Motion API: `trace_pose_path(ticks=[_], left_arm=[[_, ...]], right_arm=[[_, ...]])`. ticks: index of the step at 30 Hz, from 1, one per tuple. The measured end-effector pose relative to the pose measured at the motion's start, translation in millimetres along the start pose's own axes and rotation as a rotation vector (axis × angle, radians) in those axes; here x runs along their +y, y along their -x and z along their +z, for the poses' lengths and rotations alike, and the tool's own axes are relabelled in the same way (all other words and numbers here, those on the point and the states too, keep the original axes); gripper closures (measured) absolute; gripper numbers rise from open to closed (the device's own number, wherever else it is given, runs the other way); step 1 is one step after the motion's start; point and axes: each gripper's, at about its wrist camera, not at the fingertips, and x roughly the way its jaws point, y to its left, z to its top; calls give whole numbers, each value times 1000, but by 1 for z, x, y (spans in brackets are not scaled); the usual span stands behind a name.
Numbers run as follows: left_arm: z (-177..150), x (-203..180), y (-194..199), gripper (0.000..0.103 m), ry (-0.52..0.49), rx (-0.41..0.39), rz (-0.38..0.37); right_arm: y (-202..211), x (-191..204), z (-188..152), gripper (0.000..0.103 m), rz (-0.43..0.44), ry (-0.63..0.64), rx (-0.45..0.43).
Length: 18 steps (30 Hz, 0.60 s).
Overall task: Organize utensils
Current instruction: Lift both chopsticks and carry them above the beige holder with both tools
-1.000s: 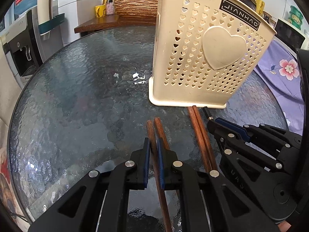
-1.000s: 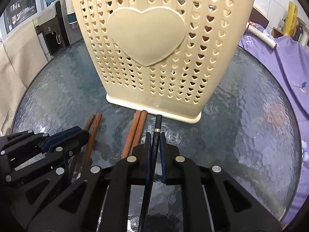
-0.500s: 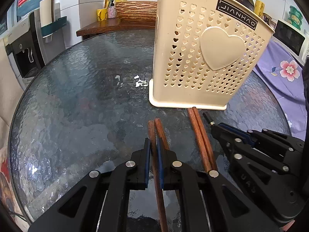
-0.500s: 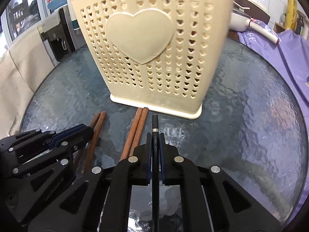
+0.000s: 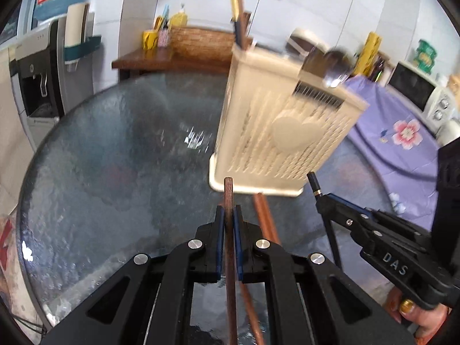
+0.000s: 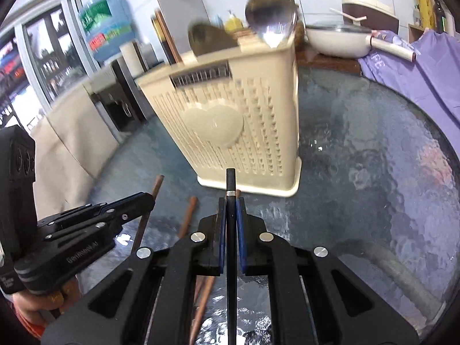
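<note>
Cream plastic is what everything aims at here: the utensil holder [image 5: 283,141] with the heart on its side stands on the round glass table [image 5: 109,155], past the middle toward the far edge. In the left wrist view the left gripper [image 5: 229,215] is pinching a brown wooden chopstick [image 5: 228,198], whose long axis runs straight ahead along the fingers, tip aimed at the holder's base. The holder's open top sits above and a bit right of that tip, so I'd guess the stick needs lifting and tipping upright before it goes in. More brown chopsticks [image 5: 266,218] lie on the glass just right of the jaws.

Over in the right wrist view, the right gripper [image 6: 230,210] is clamped on a black chopstick [image 6: 231,181] with a silver band, also pointing dead ahead at the holder, which stands in front and slightly left. Both hands look about equally near it. A ladle [image 6: 271,17] and a spatula [image 6: 212,38] already stick out of the top.

Surface is pebbly blue-grey glass, kinda glary. Room's a kitchen: water dispenser [image 5: 37,66], microwave [image 5: 414,86], purple floral cloth [image 5: 402,132].
</note>
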Motion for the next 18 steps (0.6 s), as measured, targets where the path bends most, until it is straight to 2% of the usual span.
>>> trace_pose_path(ticks=[4, 8, 14, 18], left_arm=[[11, -6, 31, 97, -21, -88, -49], [18, -9, 51, 97, -22, -129, -94], [19, -10, 77, 97, -37, -161, -144], [15, -12, 92, 97, -59, -167, -171]], right_arm=[[23, 7, 12, 95, 50, -1, -68], [47, 17, 20, 95, 74, 34, -126], [76, 29, 21, 95, 120, 94, -145], [91, 31, 16, 95, 171, 108, -119]])
